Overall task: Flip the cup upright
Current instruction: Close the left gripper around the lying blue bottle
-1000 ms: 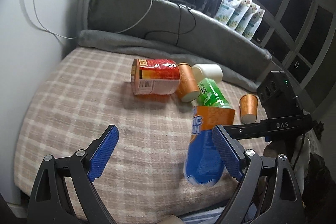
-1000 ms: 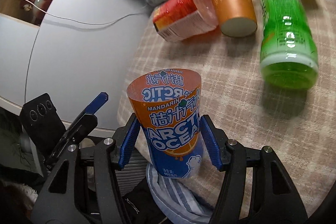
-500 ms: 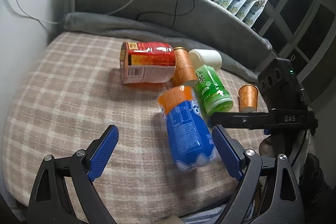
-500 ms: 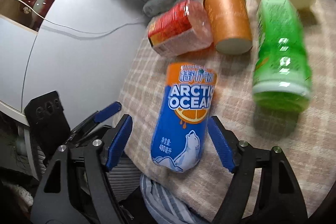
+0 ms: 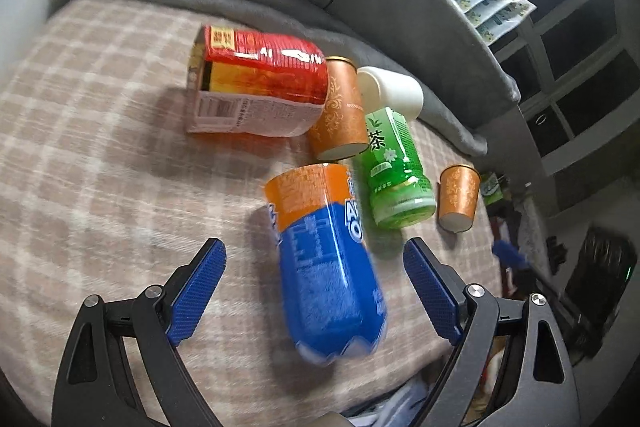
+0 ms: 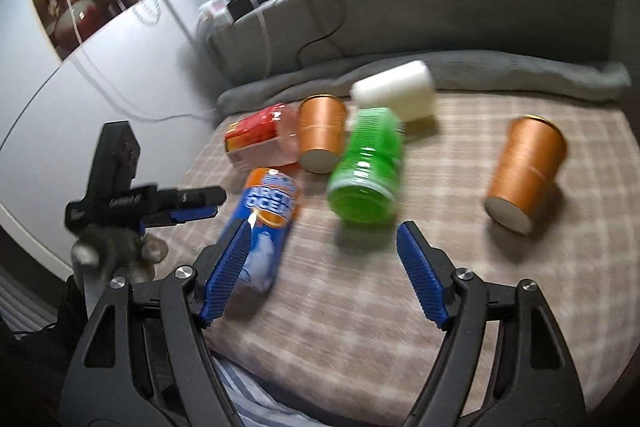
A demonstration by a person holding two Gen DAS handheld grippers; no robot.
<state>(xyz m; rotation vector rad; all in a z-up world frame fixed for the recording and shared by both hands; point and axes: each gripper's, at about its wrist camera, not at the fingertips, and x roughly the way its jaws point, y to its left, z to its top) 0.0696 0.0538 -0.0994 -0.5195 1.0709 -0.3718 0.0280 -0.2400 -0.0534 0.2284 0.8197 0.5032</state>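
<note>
A blue and orange Arctic Ocean cup (image 5: 326, 263) lies on its side on the plaid cloth, between the jaws of my open left gripper (image 5: 316, 291), untouched. It also shows in the right wrist view (image 6: 266, 223), just left of my open, empty right gripper (image 6: 320, 275). An orange paper cup (image 5: 338, 111) lies on its side in the cluster behind. A second orange cup (image 6: 526, 173) lies tilted at the right, alone (image 5: 458, 197).
A red cup (image 5: 256, 87), a green tea cup (image 5: 394, 171) and a white cup (image 5: 390, 93) lie on their sides in the cluster. A grey blanket roll (image 6: 460, 71) lines the far edge. The left gripper's body (image 6: 120, 195) shows at the bed's left edge.
My right gripper let go of the Arctic Ocean cup, which now lies on the cloth, then drew back and swung right. My left gripper moved in around the lying cup.
</note>
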